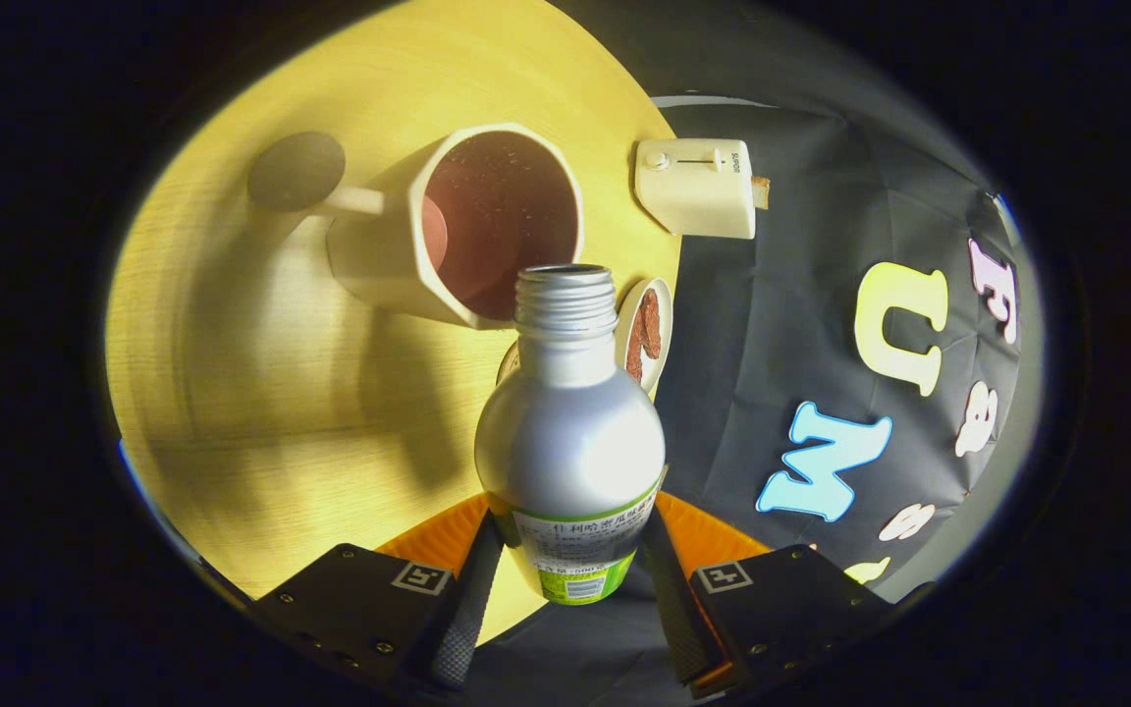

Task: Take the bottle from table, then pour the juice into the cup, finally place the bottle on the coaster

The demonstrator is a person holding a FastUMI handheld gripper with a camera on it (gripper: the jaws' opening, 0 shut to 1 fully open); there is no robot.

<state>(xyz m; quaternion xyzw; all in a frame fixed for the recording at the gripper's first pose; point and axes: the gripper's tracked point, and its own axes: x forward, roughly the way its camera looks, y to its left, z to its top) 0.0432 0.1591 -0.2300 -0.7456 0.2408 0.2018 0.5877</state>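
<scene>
A silver bottle (570, 432) with a threaded open neck and a green-and-white label sits between my two fingers, and my gripper (573, 589) is shut on its lower body. The bottle is tipped so that its mouth points at the rim of a cream, angular cup (408, 245) with a dark red inside. The cup stands on the wooden table (261, 393) just beyond the bottle's mouth, its handle turned away from the bottle. A dark round coaster (296, 171) lies flat on the table past the cup's handle. No stream of juice is visible.
A cream box-shaped device (696, 187) with a slider stands near the table's edge, beyond the cup. A small round dish (646, 334) with brown contents sits right behind the bottle's neck. The black booth cloth (821, 324) hangs along that side of the table.
</scene>
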